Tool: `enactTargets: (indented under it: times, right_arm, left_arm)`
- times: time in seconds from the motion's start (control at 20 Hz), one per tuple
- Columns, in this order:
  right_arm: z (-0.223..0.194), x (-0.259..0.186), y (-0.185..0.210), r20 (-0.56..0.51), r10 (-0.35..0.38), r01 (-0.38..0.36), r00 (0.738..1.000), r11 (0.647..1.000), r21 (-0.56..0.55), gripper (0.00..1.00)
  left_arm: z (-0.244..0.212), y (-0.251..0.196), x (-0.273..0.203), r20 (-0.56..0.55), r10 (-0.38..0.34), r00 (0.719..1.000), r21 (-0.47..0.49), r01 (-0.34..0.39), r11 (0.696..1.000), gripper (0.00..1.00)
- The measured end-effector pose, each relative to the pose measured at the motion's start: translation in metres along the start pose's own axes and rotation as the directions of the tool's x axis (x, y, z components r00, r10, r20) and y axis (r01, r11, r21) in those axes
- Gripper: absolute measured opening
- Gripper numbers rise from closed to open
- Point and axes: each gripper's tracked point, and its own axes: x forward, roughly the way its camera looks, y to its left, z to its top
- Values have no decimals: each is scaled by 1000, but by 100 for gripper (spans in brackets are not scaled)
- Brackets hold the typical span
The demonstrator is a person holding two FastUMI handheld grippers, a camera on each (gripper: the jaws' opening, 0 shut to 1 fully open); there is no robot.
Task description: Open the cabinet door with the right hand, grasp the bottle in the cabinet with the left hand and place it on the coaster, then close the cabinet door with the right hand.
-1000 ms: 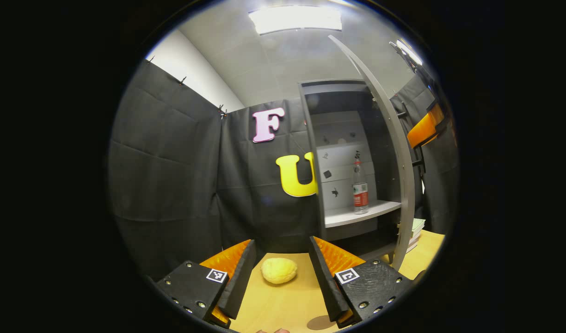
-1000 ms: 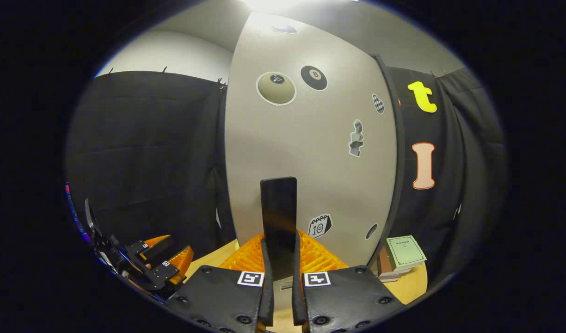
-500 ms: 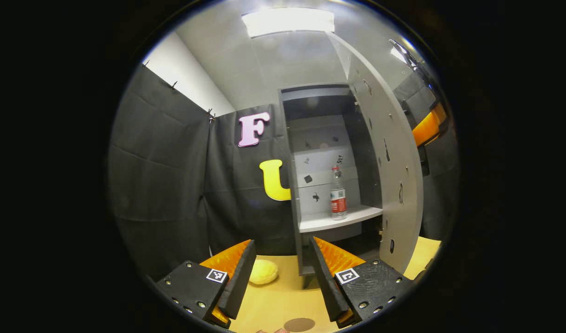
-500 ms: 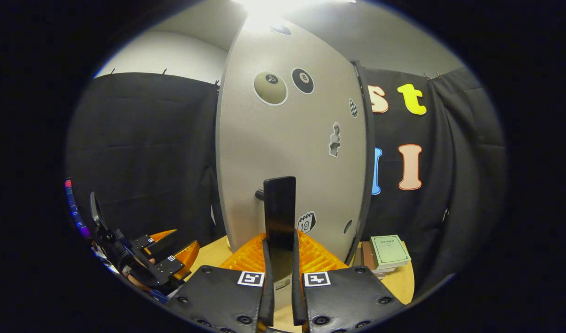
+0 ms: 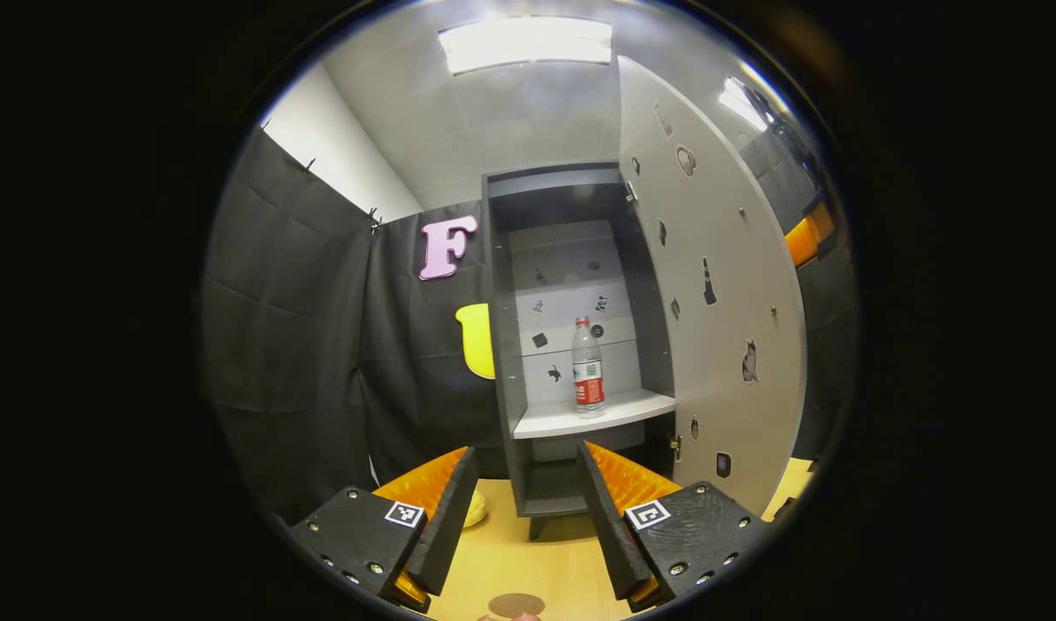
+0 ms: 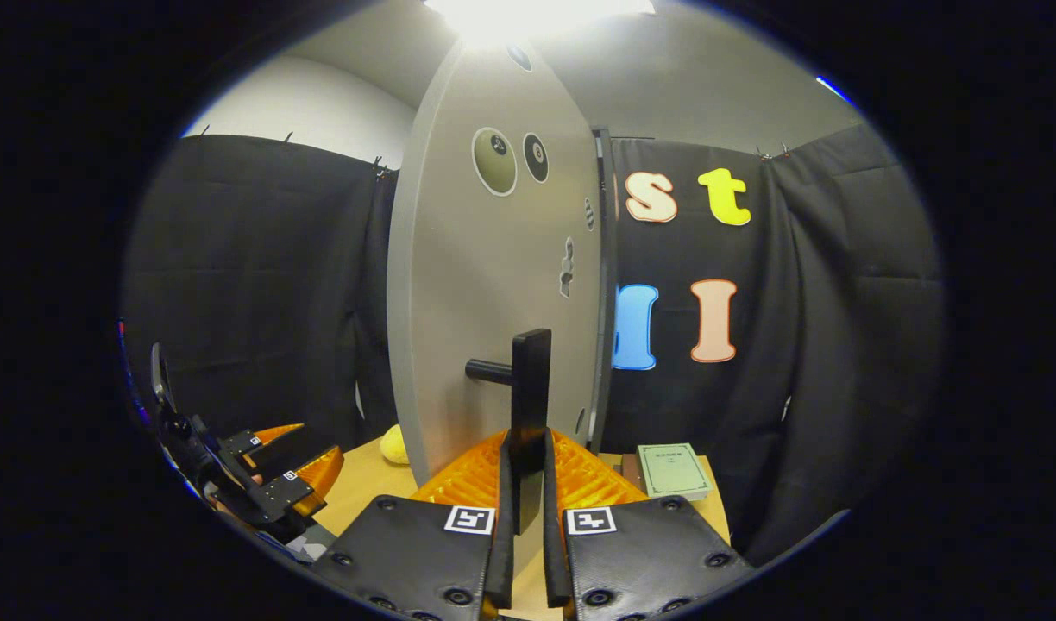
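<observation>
A clear bottle [image 5: 587, 377] with a red label and red cap stands upright on the white shelf [image 5: 593, 417] inside the open grey cabinet [image 5: 499, 345]. The cabinet door [image 5: 718, 293] stands swung wide to the right. My left gripper [image 5: 521, 483] is open, low over the table and well short of the cabinet. A brown round coaster [image 5: 516, 605] lies on the table just below it. In the right gripper view, my right gripper [image 6: 523, 483] is shut on the door's black handle [image 6: 529, 405], with the door [image 6: 493, 293] edge-on ahead. The left gripper [image 6: 273, 483] shows at lower left.
A yellow lemon-like object [image 5: 474, 512] lies on the wooden table [image 5: 537, 561], partly behind my left finger, also seen as the lemon-like object [image 6: 394, 445] beside the door. A stack of books [image 6: 670, 470] sits on the table right of the door.
The door has swung further open with my right gripper holding its handle. The left gripper view has turned to face the cabinet, so the bottle and shelf now sit straight ahead.
</observation>
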Motion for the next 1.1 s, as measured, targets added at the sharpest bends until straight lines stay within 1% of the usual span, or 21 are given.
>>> enactTargets:
  times: [0.05, 0.1, 0.15, 0.2, 0.25, 0.3, 0.35, 0.4, 0.45, 0.5, 0.6, 0.7, 0.75, 0.8, 0.9, 1.0, 1.1]
  right_arm:
    - [0, 1, -6, 3, -18, 18, 1000, 1000, -2, 14]
    - [0, 2, -11, 8, -37, 37, 999, 999, 1, 17]
    - [0, 4, -17, 13, -51, 51, 999, 999, 9, 16]
    - [-1, 4, -14, 20, -46, 46, 999, 998, 31, 17]
    - [-3, 3, -11, 19, -22, 21, 1000, 998, 65, 15]
    - [-5, 2, -8, 21, 19, -21, 1000, 994, 107, 14]
    - [-4, -2, -6, 28, 45, -49, 999, 989, 139, 16]
    - [-7, -12, -9, 31, 60, -64, 998, 985, 157, 15]
    - [-10, -23, -17, 37, 46, -51, 998, 987, 154, 16]
    - [-9, -32, -21, 42, 52, -58, 998, 986, 158, 18]
    - [-4, -50, -44, 76, -8, -4, 997, 988, 155, 19]
    - [-5, -65, -70, 93, -84, 69, 992, 986, 153, 19]
    - [-5, -69, -80, 103, -110, 93, 989, 983, 159, 23]
    - [-4, -73, -86, 111, -131, 112, 985, 980, 164, 27]
    - [-7, -77, -97, 123, -177, 156, 976, 975, 161, 65]
    - [-12, -82, -113, 123, -247, 231, 961, 964, 135, 96]
    - [-17, -84, -124, 119, -295, 283, 948, 953, 113, 98]
  left_arm:
    - [3, -6, -2, 3, -4, 1000, 2, 4, 1000, 67]
    - [5, -12, -3, 6, -7, 1000, 4, 7, 1000, 67]
    - [8, -17, -4, 8, -10, 1000, 5, 10, 1000, 67]
    - [11, -22, -5, 11, -13, 1000, 4, 13, 1000, 67]
    - [15, -27, -5, 14, -17, 1000, 2, 17, 1000, 67]
    - [20, -31, -2, 18, -22, 1000, 0, 22, 1000, 67]
    - [25, -34, 0, 20, -28, 999, -5, 28, 1000, 67]
    - [31, -38, 4, 23, -37, 999, -11, 37, 999, 67]
    - [38, -42, 9, 27, -48, 998, -20, 48, 999, 67]
    - [46, -45, 14, 32, -68, 997, -33, 69, 997, 67]
    - [59, -55, 25, 35, -109, 993, -54, 111, 992, 67]
    - [71, -60, 34, 41, -132, 990, -66, 135, 989, 67]
    - [76, -63, 43, 42, -144, 989, -72, 146, 987, 67]
    - [80, -65, 53, 43, -152, 987, -78, 155, 985, 67]
    - [89, -68, 74, 47, -163, 985, -80, 167, 983, 67]
    - [97, -69, 94, 52, -172, 984, -74, 175, 982, 67]
    - [101, -74, 114, 50, -193, 980, -77, 196, 978, 67]
